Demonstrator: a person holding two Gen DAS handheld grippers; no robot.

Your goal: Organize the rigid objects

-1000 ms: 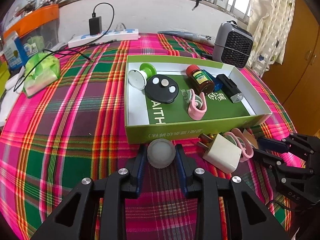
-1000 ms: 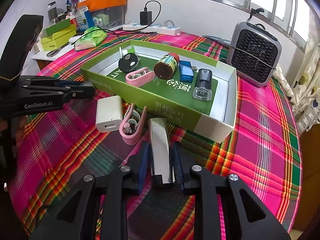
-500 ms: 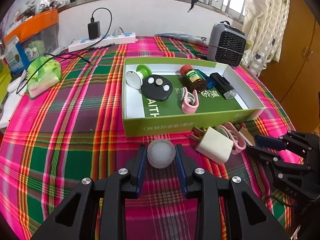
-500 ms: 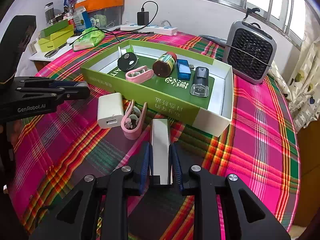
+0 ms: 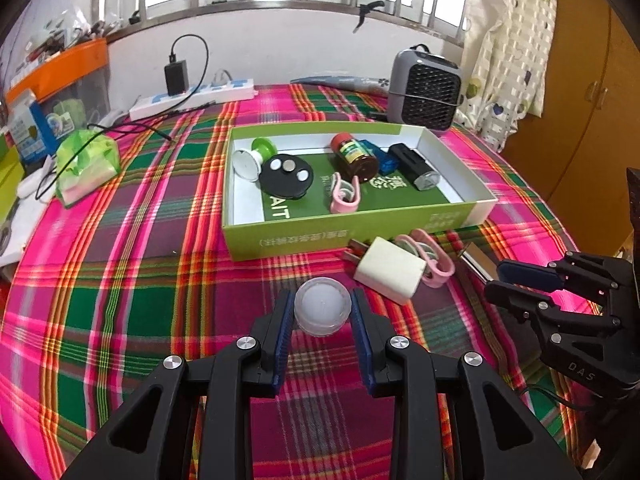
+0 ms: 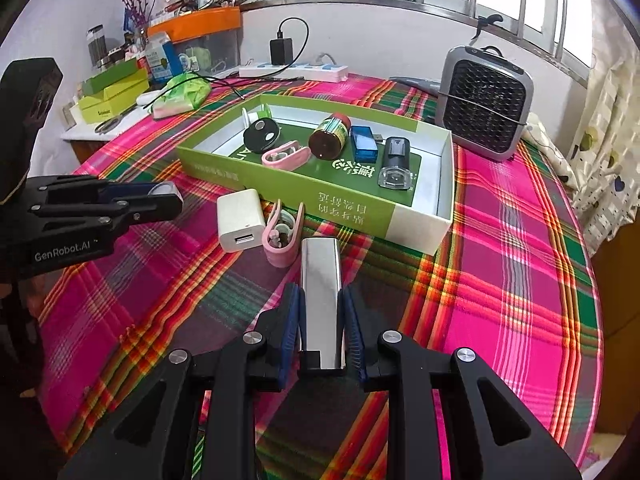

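My left gripper (image 5: 322, 312) is shut on a round frosted white cap (image 5: 322, 310), held above the plaid cloth in front of the green box (image 5: 360, 236). My right gripper (image 6: 321, 320) is shut on a shiny metal lighter (image 6: 321, 292), near the box's front wall (image 6: 320, 204). A white USB charger (image 6: 240, 226) and a pink clip (image 6: 282, 236) lie on the cloth before the box. The box holds a brown bottle (image 5: 354, 156), a black disc (image 5: 285, 176), a pink clip (image 5: 343, 196), a blue stick (image 6: 364, 142) and a black lamp (image 6: 396, 164).
A grey fan heater (image 6: 486, 104) stands behind the box. A power strip with charger (image 5: 192, 94) and a green bag (image 5: 86, 164) sit at the back left. Green boxes and clutter (image 6: 116, 94) fill a side shelf. The table edge falls away at right.
Both grippers have pulled back and risen from the box with their objects. The right gripper's jaws closed tighter on the lighter, which now sits lifted off the cloth.
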